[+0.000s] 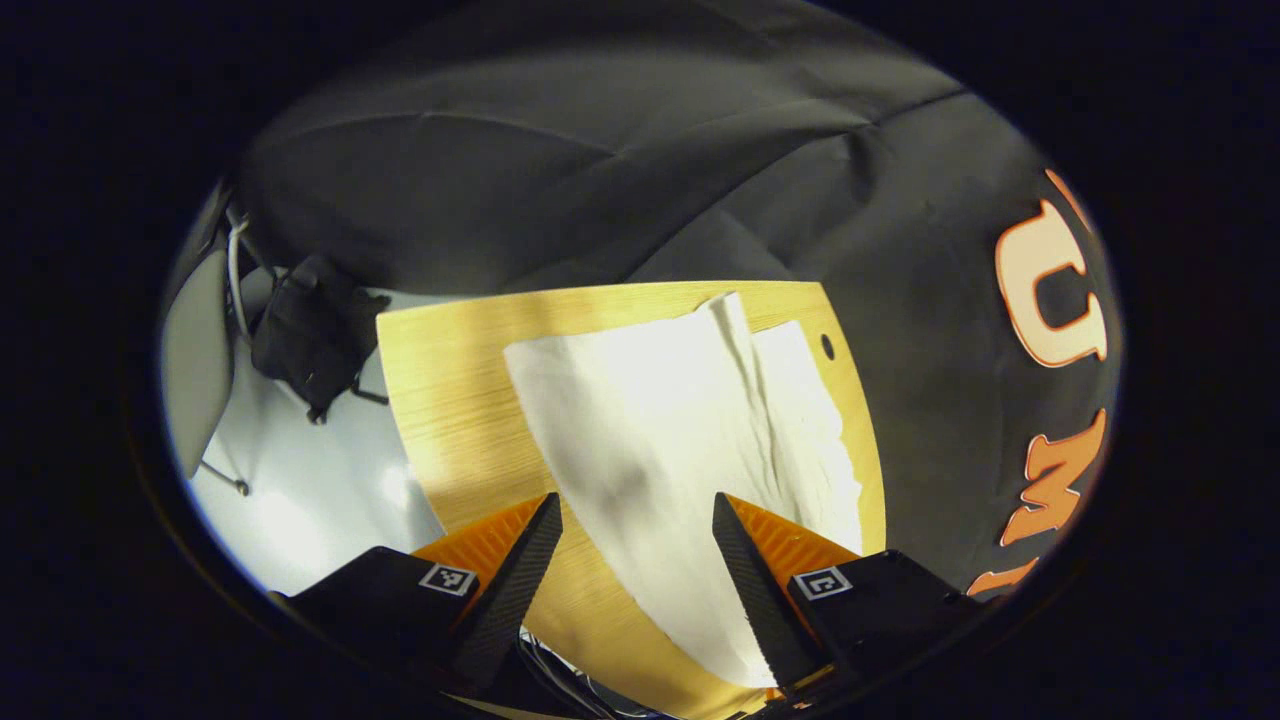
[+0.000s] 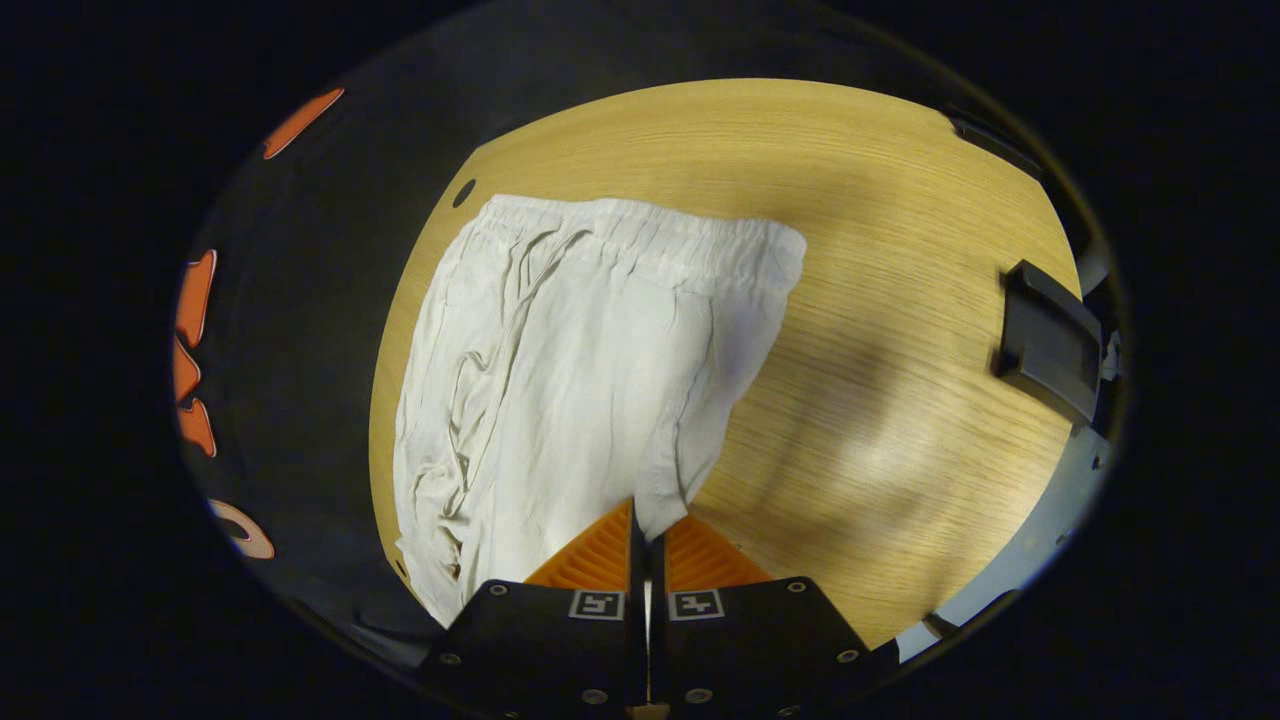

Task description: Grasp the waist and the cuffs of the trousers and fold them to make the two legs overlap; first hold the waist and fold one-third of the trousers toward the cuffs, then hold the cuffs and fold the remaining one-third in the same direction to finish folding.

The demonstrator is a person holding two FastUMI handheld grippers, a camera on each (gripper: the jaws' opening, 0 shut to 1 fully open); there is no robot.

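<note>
While my right gripper (image 2: 648,528) pinches the white trousers (image 2: 560,380) lying on the wooden table (image 2: 900,300), my left gripper (image 1: 636,540) hangs open above them, legs seemingly overlapped, both thirds unfolded

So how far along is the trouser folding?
Early on. The white trousers lie on the wooden table, legs apparently overlapped. The right gripper is pinching a fabric edge; the left gripper hovers open. Both one-third folds remain.
</note>
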